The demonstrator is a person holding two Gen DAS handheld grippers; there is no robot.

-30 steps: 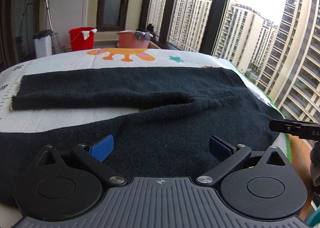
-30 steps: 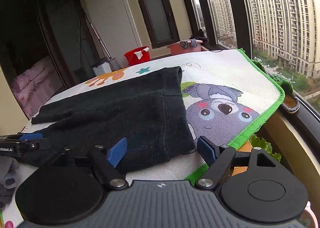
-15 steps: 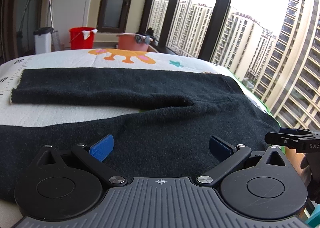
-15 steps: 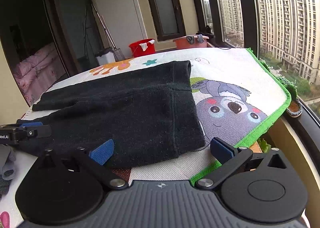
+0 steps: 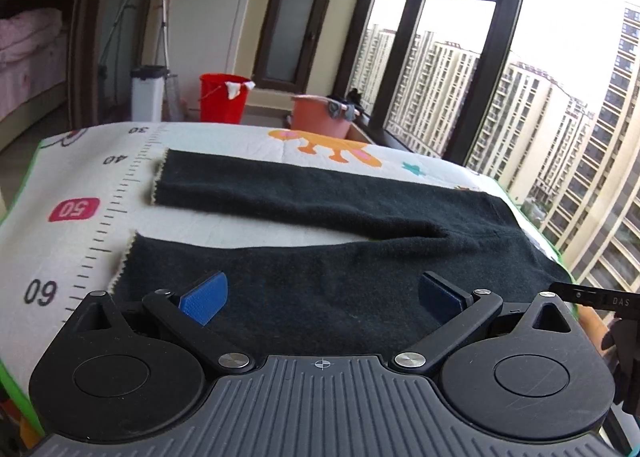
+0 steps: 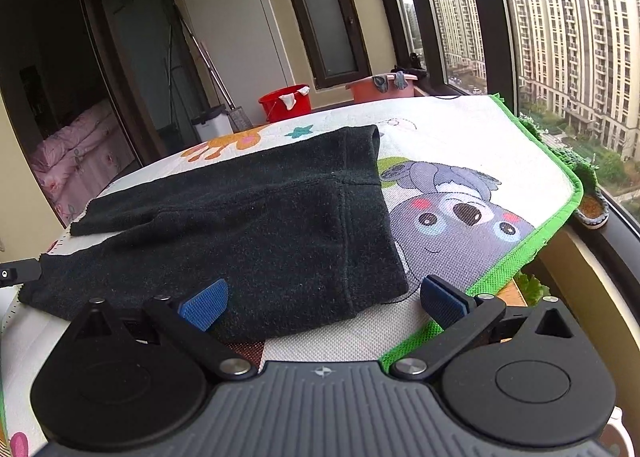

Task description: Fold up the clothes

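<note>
Two claws are in your hands, and both stand with their blue pads wide apart, holding nothing. Your left claw (image 5: pixel 322 297) hovers over the near leg of the black trousers (image 5: pixel 320 257), and your right claw (image 6: pixel 322 299) hovers over the waist end of the same trousers (image 6: pixel 240 233).

The trousers lie flat on the printed mat (image 5: pixel 80 249) that covers the desk. In the left wrist view the two legs run from 3 o'clock toward 9 o'clock, with a strip of bare mat between them, and both cuffs end beside the printed ruler scale (image 5: pixel 120 213) at 9 o'clock. In the right wrist view the waistband lies toward 3 o'clock, just beside the grey koala drawing (image 6: pixel 452 217), and it does not reach the green border (image 6: pixel 532 245) of the mat.

Compared with one second ago, your left claw has come up and back toward the cuff side: then the near leg ran out of the picture at 9 o'clock, now its cuff and the numbers 50 and 60 show. The tip of the right claw still appears at 3 o'clock there. Your right claw has also risen a little, and the koala is seen more from above. The trousers themselves have not moved.

A red bucket (image 5: pixel 223 97) stands far behind at 12 o'clock.
</note>
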